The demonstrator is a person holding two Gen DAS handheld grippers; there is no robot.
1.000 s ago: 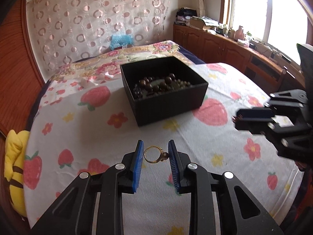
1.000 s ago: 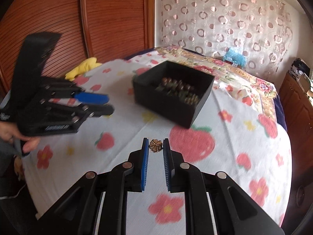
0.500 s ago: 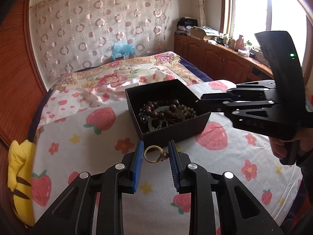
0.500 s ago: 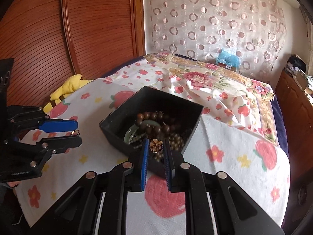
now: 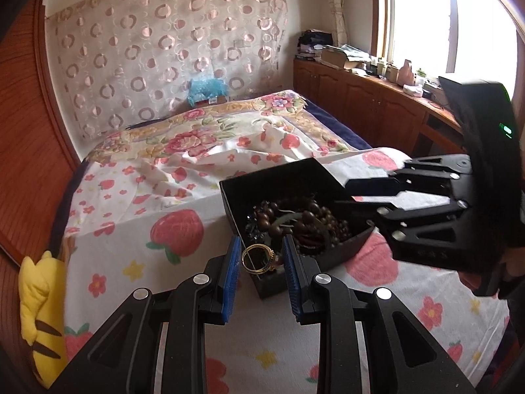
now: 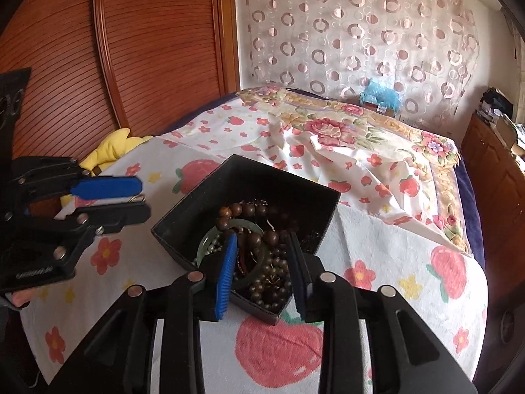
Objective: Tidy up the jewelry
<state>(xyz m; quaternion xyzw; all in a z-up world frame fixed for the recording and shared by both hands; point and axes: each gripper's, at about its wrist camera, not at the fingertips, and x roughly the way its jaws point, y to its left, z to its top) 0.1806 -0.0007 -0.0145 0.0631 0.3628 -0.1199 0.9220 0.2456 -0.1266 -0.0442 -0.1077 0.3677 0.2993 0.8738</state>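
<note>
While above the box [image 6: 203, 207] rim, right fingers [image 6: 226, 272] parted, empty.

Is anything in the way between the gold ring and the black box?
Nothing visible blocks it. The gold ring, pinched in the left gripper, hangs at the near corner of the open black box. The right gripper, open, hovers over the box's other side.

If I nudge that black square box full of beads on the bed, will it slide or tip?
The black square box looks low and wide, so it should slide rather than tip. It sits on a soft strawberry-print sheet, which may bunch up and drag. The dark wooden bead strands heaped inside are loose and would probably shift, adding weight.
</note>
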